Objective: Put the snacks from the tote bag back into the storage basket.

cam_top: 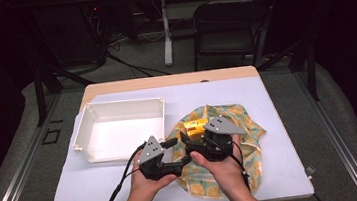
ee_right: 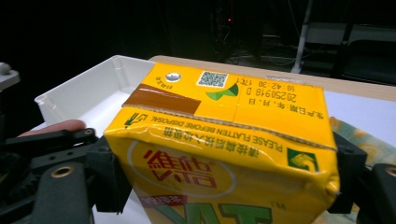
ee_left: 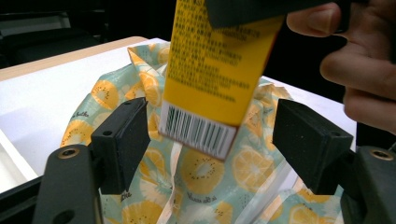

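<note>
While your right gripper [cam_top: 190, 135] clamps the carton [ee_right: 224, 149] | L gripper [ee_left: 219, 140] jaws wide | grip carton's low end square, over cloth [ee_left: 205, 186].

Two black tongs, left [cam_top: 171, 150] and right [cam_top: 194, 141]; grey three-cornered plates with small screws on top; square black foam pads [ee_left: 122, 140]; brass-ringed holes; black trailing cables; bare forearms.

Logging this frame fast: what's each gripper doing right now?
Left gripper: open, jaws either side of the yellow drink carton, not touching.
Right gripper: shut on the yellow drink carton.
</note>
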